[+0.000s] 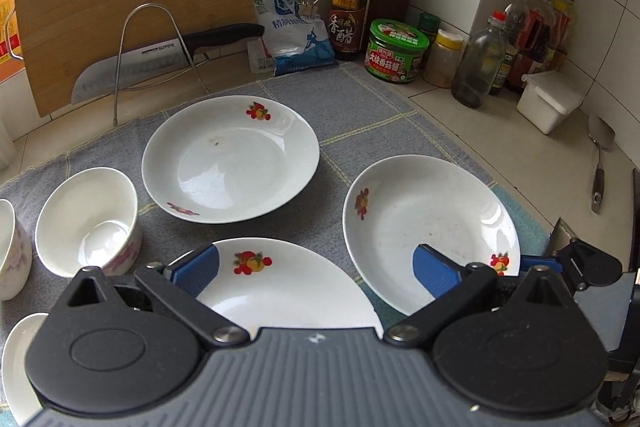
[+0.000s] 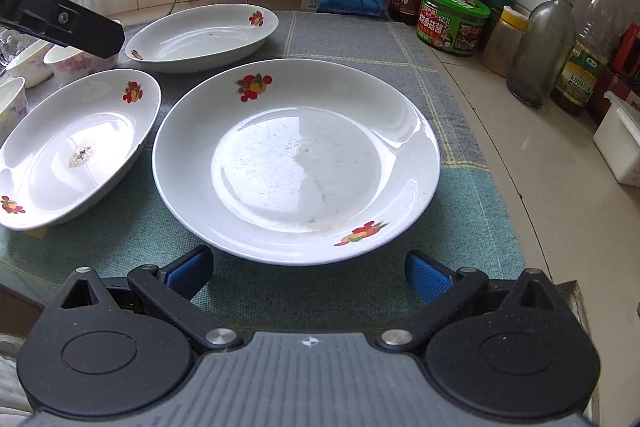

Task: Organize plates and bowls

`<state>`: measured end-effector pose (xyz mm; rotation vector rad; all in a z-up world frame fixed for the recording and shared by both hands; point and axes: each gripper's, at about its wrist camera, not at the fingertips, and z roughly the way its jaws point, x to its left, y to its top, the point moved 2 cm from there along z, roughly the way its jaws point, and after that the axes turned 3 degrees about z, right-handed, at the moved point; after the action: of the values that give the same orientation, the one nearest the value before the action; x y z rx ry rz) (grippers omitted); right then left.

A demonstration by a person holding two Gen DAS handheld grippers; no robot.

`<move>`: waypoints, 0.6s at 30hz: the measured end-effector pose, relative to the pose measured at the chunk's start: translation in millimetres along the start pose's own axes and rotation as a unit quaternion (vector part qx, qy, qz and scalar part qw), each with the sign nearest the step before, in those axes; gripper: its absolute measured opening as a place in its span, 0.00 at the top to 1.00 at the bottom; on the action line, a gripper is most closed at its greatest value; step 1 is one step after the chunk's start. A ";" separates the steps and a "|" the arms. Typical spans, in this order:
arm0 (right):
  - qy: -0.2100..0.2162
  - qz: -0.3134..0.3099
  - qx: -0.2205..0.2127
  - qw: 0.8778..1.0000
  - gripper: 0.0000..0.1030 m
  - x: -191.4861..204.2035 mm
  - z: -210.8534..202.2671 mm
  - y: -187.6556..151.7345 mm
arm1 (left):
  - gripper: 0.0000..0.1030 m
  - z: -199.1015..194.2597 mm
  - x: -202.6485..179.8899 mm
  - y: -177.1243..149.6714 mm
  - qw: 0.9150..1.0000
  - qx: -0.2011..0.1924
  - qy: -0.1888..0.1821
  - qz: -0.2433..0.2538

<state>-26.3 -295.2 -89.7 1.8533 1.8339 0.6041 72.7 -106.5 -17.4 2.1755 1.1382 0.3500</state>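
Resting on a grey checked cloth (image 2: 360,39), three white plates with fruit motifs are seen — the far plate (image 1: 230,159), the near-left plate (image 1: 280,287) and the right plate (image 2: 296,159). Two bowls (image 1: 90,221) are set beside them at the left. The left gripper (image 1: 316,273) is held wide over the near-left plate's rim; the right gripper (image 2: 310,273) is spread wide too — nothing is gripped — just short of the right plate.
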 end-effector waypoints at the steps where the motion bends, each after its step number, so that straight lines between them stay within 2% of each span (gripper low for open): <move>1: 0.009 0.000 0.001 1.000 0.00 -3.4 3.5 0.5 | 0.01 2.6 -1.8 1.7 1.000 0.002 0.000 0.000; 10: 0.048 -0.021 -0.032 0.998 0.00 -14.7 9.6 1.9 | 0.01 24.2 -21.4 19.9 0.999 0.012 -0.009 0.031; 18: 0.053 -0.022 -0.075 0.996 0.00 -17.1 5.9 -10.3 | 0.01 47.7 -39.6 36.4 0.996 0.015 -0.028 0.078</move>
<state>-31.2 -312.3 -100.4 1.7090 1.8359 0.8152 96.5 -173.7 -27.1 2.2921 0.9519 0.3404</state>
